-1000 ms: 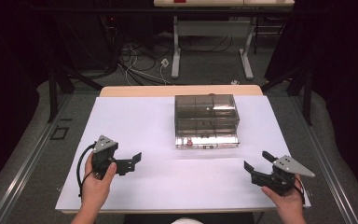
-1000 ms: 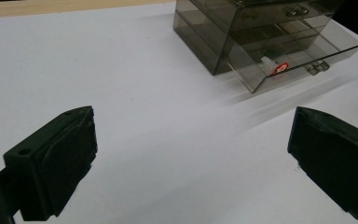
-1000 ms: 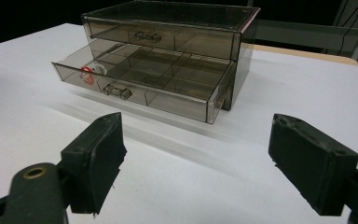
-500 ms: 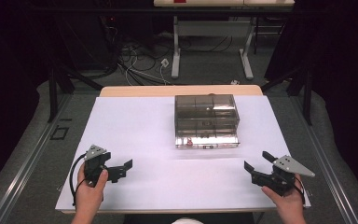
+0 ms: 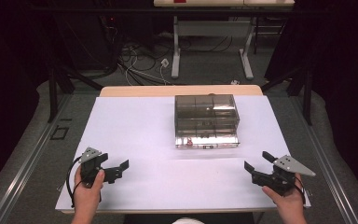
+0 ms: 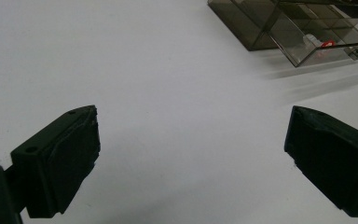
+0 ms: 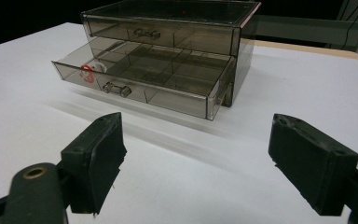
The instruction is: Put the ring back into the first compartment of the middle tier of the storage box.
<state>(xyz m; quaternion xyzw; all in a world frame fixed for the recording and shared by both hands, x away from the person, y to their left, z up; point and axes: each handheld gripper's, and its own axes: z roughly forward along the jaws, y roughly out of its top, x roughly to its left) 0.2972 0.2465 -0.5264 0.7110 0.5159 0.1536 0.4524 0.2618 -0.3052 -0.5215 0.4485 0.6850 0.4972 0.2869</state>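
Your left gripper (image 5: 121,167) and right gripper (image 5: 255,164), both jaws apart, sit near the table's (image 5: 135,121) front edge, bare surface between them and the drawer box (image 5: 206,120).

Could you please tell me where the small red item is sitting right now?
The small red item lies in the open lower drawer of the drawer box at mid-table, in the drawer's front compartment toward the person's left.

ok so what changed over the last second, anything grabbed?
Nothing grabbed. The left gripper drew back toward the person and further left across the white table, fingers open and empty. The right gripper stayed put, also open. The smoked plastic drawer box has not moved; its lower drawer is pulled out as before.
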